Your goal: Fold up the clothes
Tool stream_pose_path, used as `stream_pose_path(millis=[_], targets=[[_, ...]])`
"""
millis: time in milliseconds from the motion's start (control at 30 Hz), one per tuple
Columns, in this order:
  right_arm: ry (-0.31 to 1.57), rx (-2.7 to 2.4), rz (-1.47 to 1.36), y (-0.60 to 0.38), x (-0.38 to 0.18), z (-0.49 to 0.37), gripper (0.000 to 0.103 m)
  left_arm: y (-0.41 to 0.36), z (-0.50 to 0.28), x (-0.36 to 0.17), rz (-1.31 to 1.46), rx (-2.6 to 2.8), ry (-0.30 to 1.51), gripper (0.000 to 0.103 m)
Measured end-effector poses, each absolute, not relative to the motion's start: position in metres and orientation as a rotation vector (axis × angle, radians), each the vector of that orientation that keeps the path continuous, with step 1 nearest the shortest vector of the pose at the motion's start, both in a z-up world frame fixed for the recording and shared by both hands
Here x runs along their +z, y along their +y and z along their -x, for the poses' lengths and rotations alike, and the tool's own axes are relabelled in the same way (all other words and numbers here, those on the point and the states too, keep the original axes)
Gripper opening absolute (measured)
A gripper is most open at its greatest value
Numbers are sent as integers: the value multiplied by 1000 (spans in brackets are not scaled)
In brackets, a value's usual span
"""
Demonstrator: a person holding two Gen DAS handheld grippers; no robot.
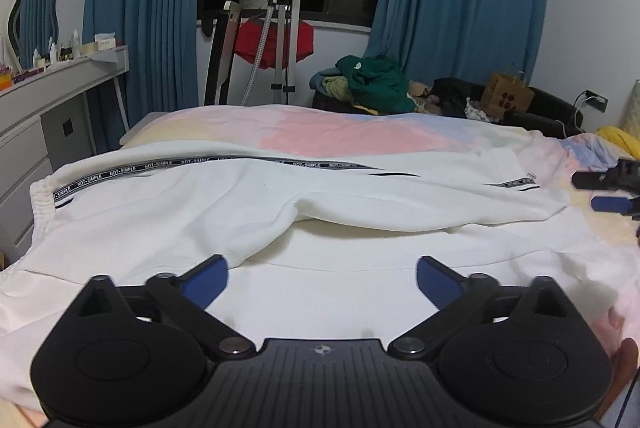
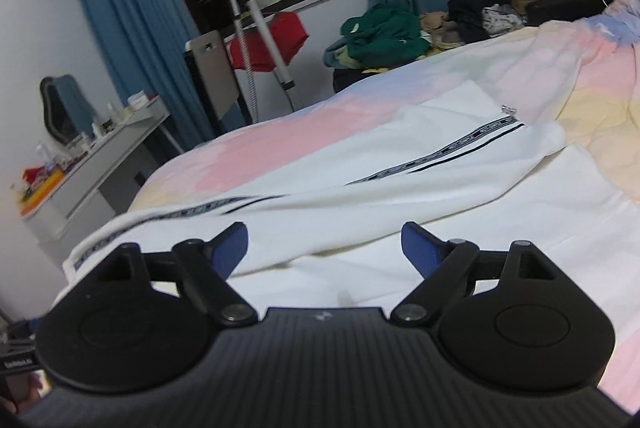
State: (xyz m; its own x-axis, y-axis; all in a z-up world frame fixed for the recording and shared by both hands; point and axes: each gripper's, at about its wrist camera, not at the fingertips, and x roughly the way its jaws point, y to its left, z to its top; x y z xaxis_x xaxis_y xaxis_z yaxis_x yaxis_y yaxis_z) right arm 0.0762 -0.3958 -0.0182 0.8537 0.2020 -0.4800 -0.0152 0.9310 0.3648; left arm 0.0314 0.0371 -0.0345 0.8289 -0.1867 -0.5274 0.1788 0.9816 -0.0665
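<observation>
A pair of white trousers with a black lettered side stripe lies spread across the pastel bedspread, one leg folded over the other. My left gripper is open and empty, low over the near part of the trousers. My right gripper is open and empty, above the same trousers; it also shows at the right edge of the left wrist view. The stripe runs diagonally in the right wrist view.
A grey dresser with bottles and a mirror stands left of the bed. Beyond the bed are a garment steamer stand, a pile of clothes, a paper bag on a dark sofa, and blue curtains.
</observation>
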Motion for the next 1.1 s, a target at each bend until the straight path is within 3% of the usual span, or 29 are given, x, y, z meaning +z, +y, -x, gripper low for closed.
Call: stream_pose_path(millis=[333,600,867,1000,1100], targets=[[613,72,-337,-384,-33,-76,85,76,-33,-41,89,-19,578,103],[620,-28,-476,-415,-39,-71,85,216,-3,-24,596,387,541,101],[482,-189,-639,-468,-31,-46,85,301,42,-56,1050,597,530,98],[396,-314,-774,-507,-31,-27,85,321,35,-82,1206,528,604,83],[345,-490,-908,-550,-45,-4,85,326,38,-89,1249,451,602,80]])
